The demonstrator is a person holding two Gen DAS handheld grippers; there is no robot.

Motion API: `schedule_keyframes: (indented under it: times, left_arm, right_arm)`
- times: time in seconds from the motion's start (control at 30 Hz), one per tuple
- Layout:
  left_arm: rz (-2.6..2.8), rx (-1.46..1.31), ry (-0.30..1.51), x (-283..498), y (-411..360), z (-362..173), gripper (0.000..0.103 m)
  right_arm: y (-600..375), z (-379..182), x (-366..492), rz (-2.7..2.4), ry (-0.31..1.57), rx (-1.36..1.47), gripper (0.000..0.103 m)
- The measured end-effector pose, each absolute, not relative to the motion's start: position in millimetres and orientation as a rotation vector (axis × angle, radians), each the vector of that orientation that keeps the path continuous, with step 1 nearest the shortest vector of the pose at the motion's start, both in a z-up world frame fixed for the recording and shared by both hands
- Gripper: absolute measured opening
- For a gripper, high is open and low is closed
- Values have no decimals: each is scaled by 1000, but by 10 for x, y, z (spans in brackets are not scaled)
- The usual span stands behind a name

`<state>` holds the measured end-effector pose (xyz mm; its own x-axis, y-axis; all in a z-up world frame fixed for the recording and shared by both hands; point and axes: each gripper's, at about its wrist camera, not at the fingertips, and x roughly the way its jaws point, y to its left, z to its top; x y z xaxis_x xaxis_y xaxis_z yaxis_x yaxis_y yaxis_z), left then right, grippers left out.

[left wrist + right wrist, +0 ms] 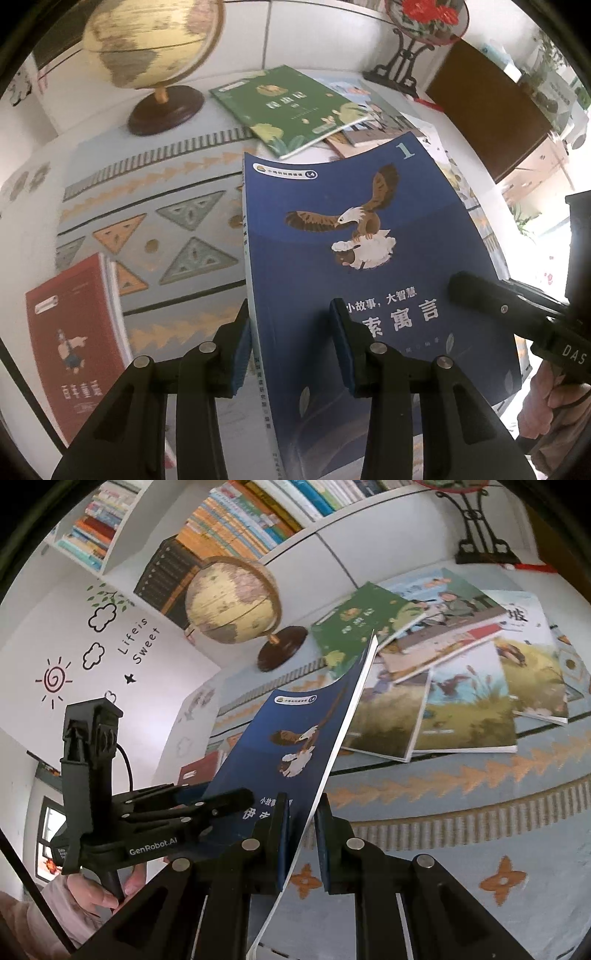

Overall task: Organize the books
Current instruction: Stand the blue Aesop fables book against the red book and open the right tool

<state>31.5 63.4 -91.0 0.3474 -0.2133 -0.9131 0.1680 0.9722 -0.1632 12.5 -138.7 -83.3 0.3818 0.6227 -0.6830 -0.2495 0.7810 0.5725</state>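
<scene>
The right gripper (301, 843) pinched the blue book (295, 738) by its lower edge, tilted above the patterned cloth (480, 801); the left gripper (221, 805) clamped its far side.

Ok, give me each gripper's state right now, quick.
Left gripper: closed on the blue book at its spine edge.
Right gripper: closed on the same blue book, at its open page edge.

The blue book (354, 258) with an eagle on its cover is lifted and tilted in front of the globe (151, 44), with a red book (77, 343) lying flat left of it and other picture books (443, 672) spread to the globe's right.
</scene>
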Motion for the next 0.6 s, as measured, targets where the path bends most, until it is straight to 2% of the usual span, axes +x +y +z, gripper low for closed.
schedule_keyframes:
  times: [0.6]
  left_arm:
    - [-72,-120,1103,-91,1887,-670,37]
  right_arm:
    - [-113,-631,89,738,1028,284,13]
